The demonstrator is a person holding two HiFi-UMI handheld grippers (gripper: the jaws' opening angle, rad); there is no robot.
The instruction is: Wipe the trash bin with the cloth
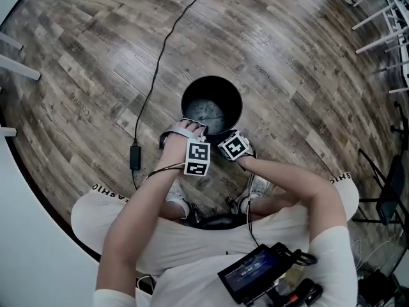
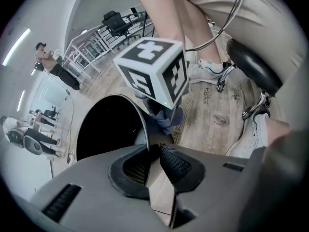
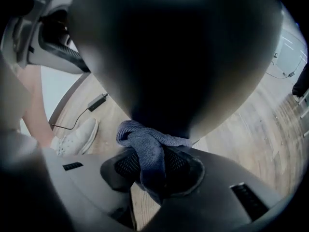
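Black trash bin (image 1: 238, 94) upright on wood floor (image 1: 287, 56) just ahead of the shoes (image 1: 257, 187); bare boards open on its far and right sides, cable (image 1: 160, 62) and adapter (image 1: 135, 157) near on the left, white frames (image 1: 383, 18) well off at the right edge. Head view alone: the bin's grey bottom; left gripper view alone: rim seen edge-on, distant people (image 2: 53, 69); right gripper view alone: the bin's dark outer wall filling the frame. Left gripper (image 2: 152, 161) nearly closed, pinching the bin's rim between its pads; right gripper (image 3: 152, 166) clamped on a bunched blue-grey cloth (image 3: 145, 141), held against the bin's outer wall.
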